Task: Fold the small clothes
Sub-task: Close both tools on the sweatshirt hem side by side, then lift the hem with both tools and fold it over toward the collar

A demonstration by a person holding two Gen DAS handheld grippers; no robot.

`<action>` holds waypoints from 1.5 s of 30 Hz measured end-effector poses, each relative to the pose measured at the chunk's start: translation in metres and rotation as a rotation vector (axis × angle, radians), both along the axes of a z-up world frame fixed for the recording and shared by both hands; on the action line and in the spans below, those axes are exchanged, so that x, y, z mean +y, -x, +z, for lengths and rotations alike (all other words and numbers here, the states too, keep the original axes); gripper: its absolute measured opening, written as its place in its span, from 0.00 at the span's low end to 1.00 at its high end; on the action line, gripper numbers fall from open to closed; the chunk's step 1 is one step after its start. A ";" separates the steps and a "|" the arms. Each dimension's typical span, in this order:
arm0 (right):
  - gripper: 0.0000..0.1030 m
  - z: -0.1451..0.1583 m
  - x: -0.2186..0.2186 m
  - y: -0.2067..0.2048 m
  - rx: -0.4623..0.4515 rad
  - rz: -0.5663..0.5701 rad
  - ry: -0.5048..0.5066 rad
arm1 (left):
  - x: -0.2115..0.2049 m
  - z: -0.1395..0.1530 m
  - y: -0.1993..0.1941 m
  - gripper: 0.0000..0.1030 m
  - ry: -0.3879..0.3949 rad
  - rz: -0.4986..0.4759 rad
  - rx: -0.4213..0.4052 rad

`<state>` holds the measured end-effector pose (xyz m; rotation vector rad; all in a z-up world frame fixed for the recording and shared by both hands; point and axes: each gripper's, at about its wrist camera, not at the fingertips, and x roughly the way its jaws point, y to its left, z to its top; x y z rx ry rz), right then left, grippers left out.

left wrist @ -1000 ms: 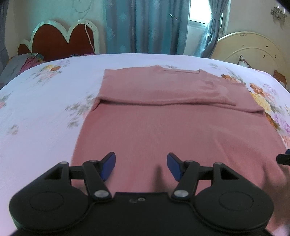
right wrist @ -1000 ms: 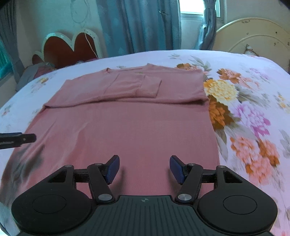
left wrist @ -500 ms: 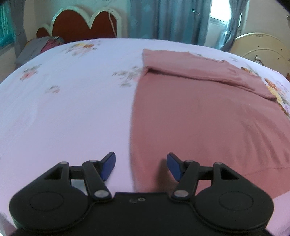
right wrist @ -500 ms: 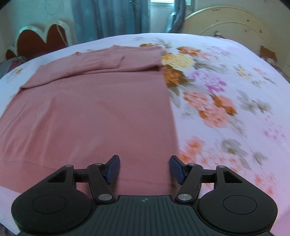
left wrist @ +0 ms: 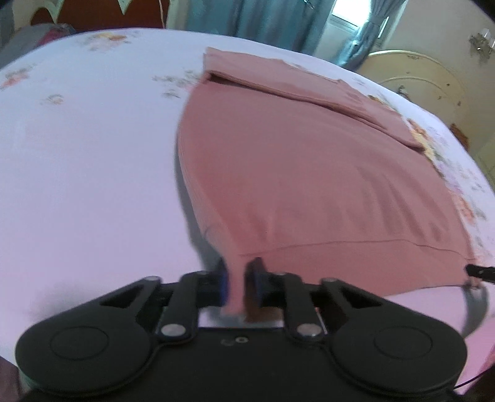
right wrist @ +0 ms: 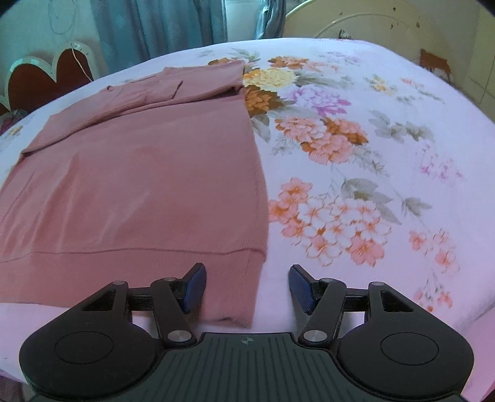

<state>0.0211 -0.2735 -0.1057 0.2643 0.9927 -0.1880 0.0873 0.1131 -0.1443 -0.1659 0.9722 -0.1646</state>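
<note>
On a floral bedsheet (right wrist: 355, 160) spread across the bed, your pink top (left wrist: 309, 173) lies flat, its sleeves folded across the chest at the far end and its ribbed hem nearest you. At the hem's left corner, your left gripper (left wrist: 237, 283) has just closed: the blue pads stand almost together with a pinch of pink fabric between them, and the cloth rises from the sheet into the jaws in a narrow tented ridge. A shadow falls on the pale sheet beside that lifted edge. At the opposite corner, your right gripper (right wrist: 246, 287) stands with its jaws apart. They have just begun to narrow, and the bottom right corner of the top (right wrist: 139, 185) lies between the pads, nearer the left one; neither pad presses on the cloth, which rests flat on the sheet. Seen from the left wrist, a dark fingertip of the right gripper (left wrist: 479, 272) shows at the frame's right edge, at the far end of the hem. Beyond the bed, blue curtains (right wrist: 154, 27) hang along the wall, a red heart-shaped headboard (right wrist: 46, 77) stands to the left, and a cream rounded headboard (left wrist: 427, 89) stands to the right.
</note>
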 end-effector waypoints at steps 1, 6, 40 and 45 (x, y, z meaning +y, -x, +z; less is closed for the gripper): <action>0.42 0.000 0.001 0.001 0.000 0.004 -0.020 | 0.000 0.000 0.000 0.08 0.012 -0.002 0.003; 0.19 0.003 0.002 0.000 0.002 -0.002 -0.076 | 0.005 0.002 -0.004 0.05 0.064 -0.018 -0.002; 0.09 0.074 -0.078 -0.294 -0.394 -0.055 -0.197 | -0.028 0.093 -0.268 0.04 0.178 0.155 -0.395; 0.09 0.048 -0.094 -0.352 -0.350 -0.102 -0.227 | -0.034 0.074 -0.322 0.04 0.148 0.184 -0.347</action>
